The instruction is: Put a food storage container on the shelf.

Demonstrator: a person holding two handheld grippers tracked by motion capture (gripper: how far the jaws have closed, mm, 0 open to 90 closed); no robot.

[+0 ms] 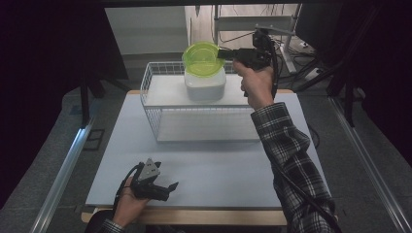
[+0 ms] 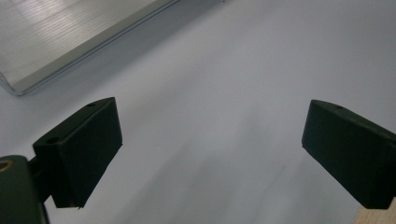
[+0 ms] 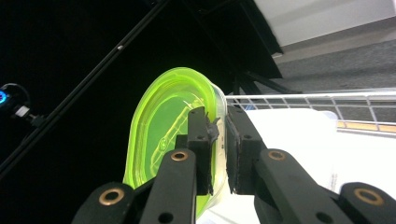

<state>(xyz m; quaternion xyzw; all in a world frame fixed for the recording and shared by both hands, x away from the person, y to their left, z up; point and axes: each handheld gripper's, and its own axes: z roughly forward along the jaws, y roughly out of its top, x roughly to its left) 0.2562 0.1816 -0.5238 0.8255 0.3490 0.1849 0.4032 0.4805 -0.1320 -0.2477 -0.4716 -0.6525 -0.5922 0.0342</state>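
A translucent green lid (image 1: 201,58) hovers tilted just above a white container (image 1: 205,85) that stands in a white wire basket (image 1: 150,97). My right gripper (image 1: 221,53) reaches in from the right and is shut on the lid's right rim. In the right gripper view the two jaws pinch the rim of the green lid (image 3: 163,130) between them, at my right gripper (image 3: 219,126). My left gripper (image 1: 170,187) lies in the hand near the table's front left, pointing right. Its jaws stand wide apart over bare table in the left gripper view, with nothing in my left gripper (image 2: 210,144).
The wire basket sits at the back middle of the pale table (image 1: 194,165), and its rim (image 3: 303,99) runs behind the lid. A metal rail (image 1: 63,170) runs along the floor on the left. Stands and cables crowd the back right.
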